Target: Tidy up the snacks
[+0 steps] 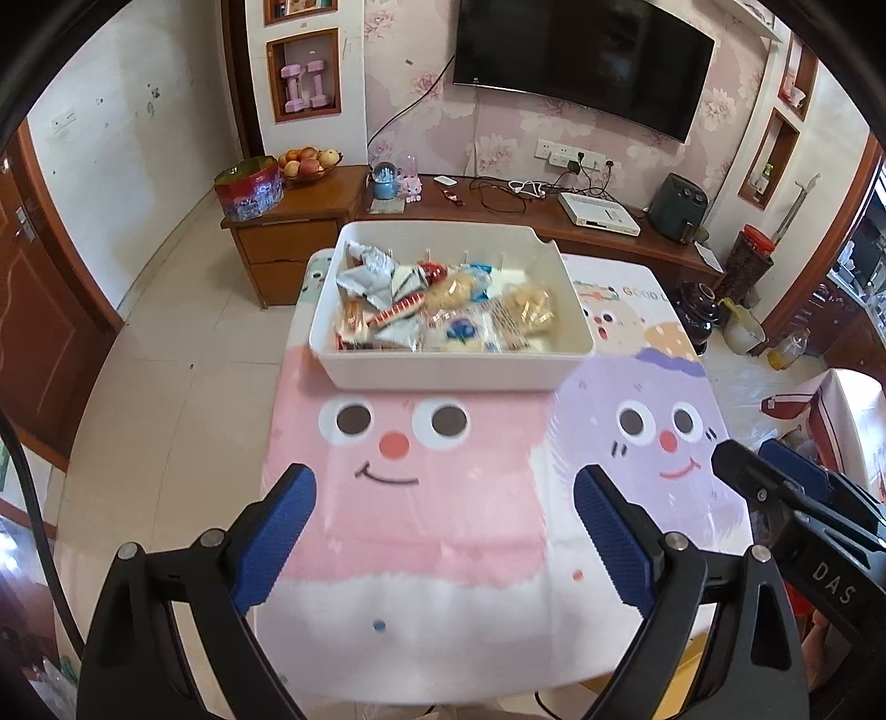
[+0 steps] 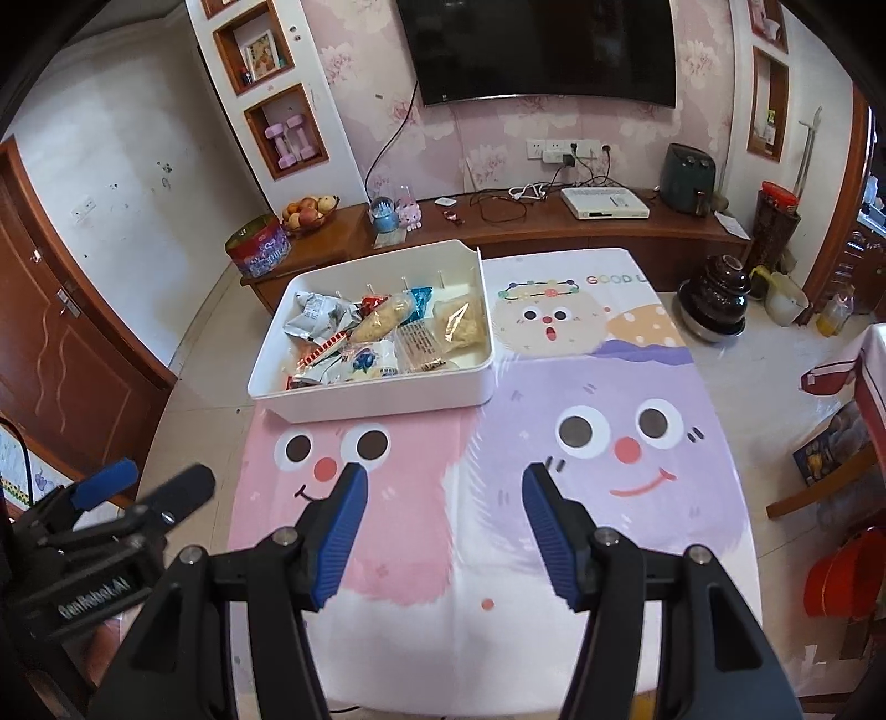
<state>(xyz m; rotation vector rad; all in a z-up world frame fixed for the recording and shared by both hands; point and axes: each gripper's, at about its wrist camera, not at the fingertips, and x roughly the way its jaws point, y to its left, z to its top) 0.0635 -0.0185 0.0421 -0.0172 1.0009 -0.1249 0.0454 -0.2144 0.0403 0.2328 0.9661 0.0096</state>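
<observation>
At twelve o'clock, the smooth matt white plastic bin holds crinkly glossy foil and clear-film snack packets; beneath lies a smooth printed cartoon tablecloth.

The bin of snacks sits on the table (far left part), cabinet behind.

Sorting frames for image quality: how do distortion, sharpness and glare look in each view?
Left wrist view: heavy fisheye bending, black vignette corners; white bin sharp, near tablecloth soft. Right wrist view: same barrel curve, door and walls bowed; snacks readable, TV dark with faint reflections.
</observation>
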